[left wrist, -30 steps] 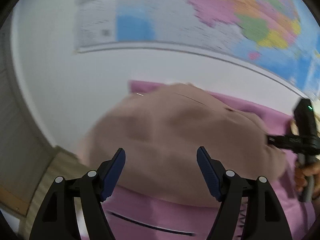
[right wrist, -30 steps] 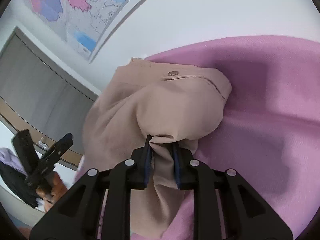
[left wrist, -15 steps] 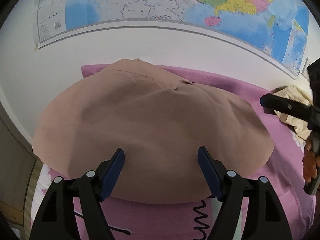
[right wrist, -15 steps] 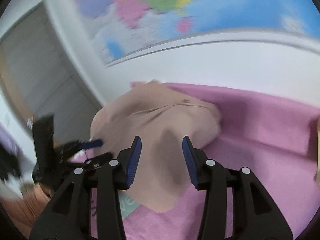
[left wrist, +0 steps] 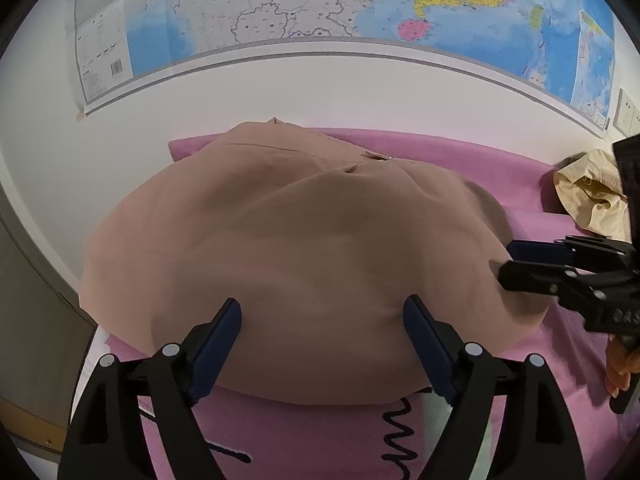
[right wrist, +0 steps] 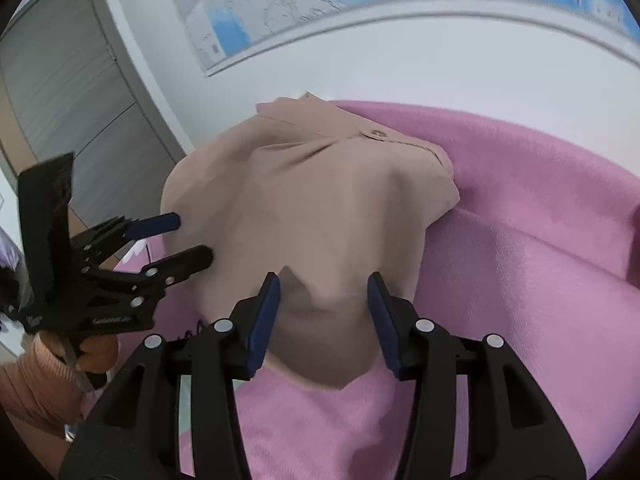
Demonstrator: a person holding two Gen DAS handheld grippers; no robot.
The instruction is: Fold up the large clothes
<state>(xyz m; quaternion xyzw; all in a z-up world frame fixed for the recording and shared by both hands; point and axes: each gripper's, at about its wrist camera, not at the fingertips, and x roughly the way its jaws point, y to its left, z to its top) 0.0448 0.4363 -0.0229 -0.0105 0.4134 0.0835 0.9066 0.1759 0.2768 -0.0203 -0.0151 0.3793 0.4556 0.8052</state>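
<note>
A tan garment (left wrist: 304, 248) with a snap button lies folded in a rounded heap on the pink cover (left wrist: 460, 152). My left gripper (left wrist: 322, 304) hovers over its near edge; its jaws are opening and nothing is pressed between them. It also shows at the left of the right wrist view, left gripper (right wrist: 190, 240), at the cloth's side. My right gripper (right wrist: 324, 280) stands open above a raised fold of the tan garment (right wrist: 320, 208), with its pads off the cloth. In the left wrist view the right gripper (left wrist: 510, 262) points at the garment's right edge.
A cream garment (left wrist: 588, 192) lies crumpled at the far right of the pink cover (right wrist: 520, 200). A wall map (left wrist: 320, 8) hangs on the white wall behind. Grey cabinet doors (right wrist: 80, 80) stand at the left. A hand in an orange sleeve (right wrist: 32, 380) holds the left gripper.
The right gripper has let go of the tan fold it pinched and stands open, rolled level. The left gripper has swung over the garment, its jaws slightly wider. The garment now lies settled.
</note>
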